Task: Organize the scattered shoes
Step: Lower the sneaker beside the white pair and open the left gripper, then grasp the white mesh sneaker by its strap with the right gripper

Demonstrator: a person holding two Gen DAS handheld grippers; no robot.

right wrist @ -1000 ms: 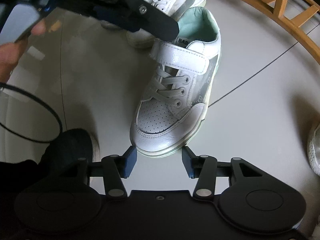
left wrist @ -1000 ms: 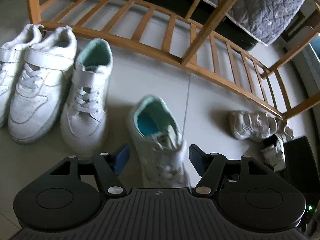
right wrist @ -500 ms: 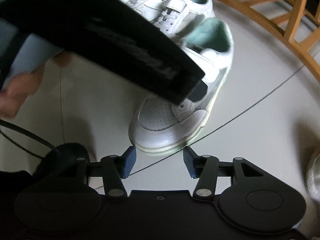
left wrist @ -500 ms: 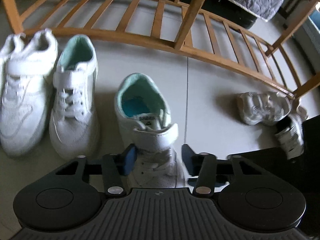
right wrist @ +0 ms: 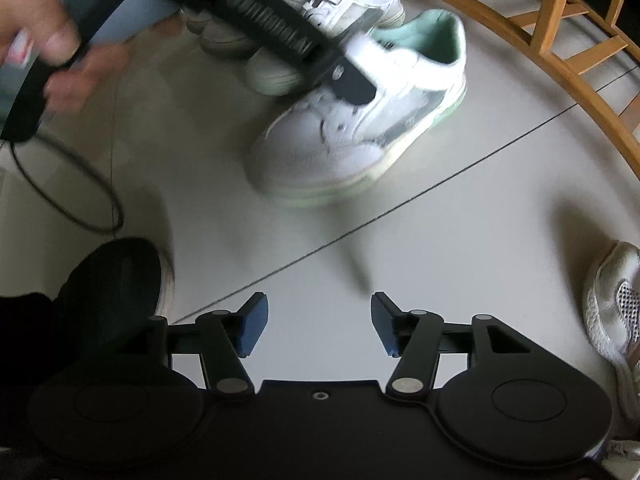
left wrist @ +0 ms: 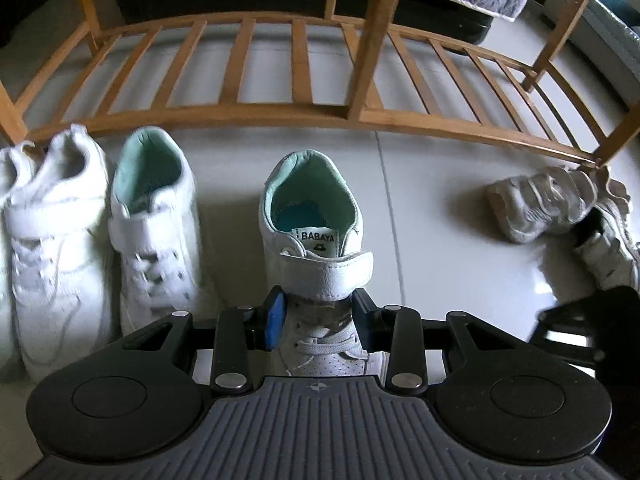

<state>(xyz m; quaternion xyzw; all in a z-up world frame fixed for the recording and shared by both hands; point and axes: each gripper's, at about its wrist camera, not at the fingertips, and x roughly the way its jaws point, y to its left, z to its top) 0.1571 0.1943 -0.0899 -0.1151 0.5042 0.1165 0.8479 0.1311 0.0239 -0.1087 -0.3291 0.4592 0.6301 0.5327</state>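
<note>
While left jaws clamp the mint-lined shoe [left wrist: 316, 240], hiding its toe, right jaws are opening, empty

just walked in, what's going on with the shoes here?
A person with a handheld gripper in each hand is lining up shoes on the floor in front of a wooden rack. The left gripper is clamped on the mint-lined white sneaker across its laces, just below the strap. Its mate already sits beside a pair of white sneakers. The right gripper holds nothing and its jaws are opening. Two grey-white sneakers lie scattered off to the right.
</note>
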